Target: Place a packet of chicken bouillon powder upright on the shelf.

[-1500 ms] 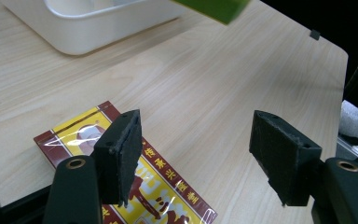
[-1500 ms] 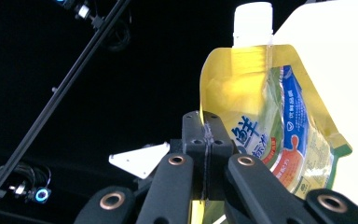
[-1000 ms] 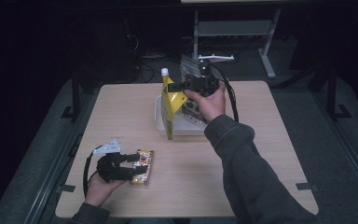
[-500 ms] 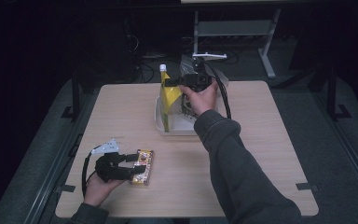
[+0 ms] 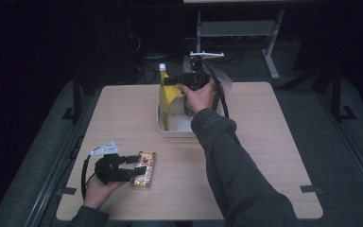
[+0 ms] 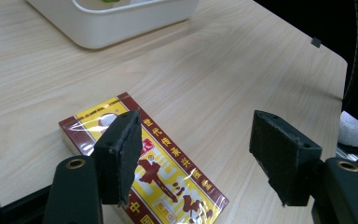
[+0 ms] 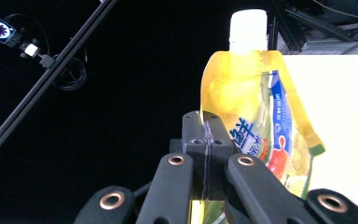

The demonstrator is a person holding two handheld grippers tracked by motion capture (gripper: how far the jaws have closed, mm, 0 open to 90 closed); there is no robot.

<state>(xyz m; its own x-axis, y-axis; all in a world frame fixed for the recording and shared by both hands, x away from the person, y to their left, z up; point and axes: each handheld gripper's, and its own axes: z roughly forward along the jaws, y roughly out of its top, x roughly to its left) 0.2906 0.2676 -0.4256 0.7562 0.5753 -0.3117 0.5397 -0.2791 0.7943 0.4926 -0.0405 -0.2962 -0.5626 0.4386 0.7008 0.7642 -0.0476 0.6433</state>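
Overhead, right claw pinches yellow pouch upright over white tub.

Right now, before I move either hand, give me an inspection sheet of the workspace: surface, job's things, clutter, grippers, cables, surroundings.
Surface: light wooden table, bare apart from the items below.
Job's things: yellow pouch with a white cap, held upright over the white tray; red and yellow card box lying flat near the front left edge.
Clutter: nothing seen.
Grippers: right gripper shut on the pouch; left gripper open, jaws either side of the card box, not pressing on it.
Cables: black cable trails from the right gripper along the arm; another loops by the left hand.
Surroundings: dark room, metal frame behind the table.
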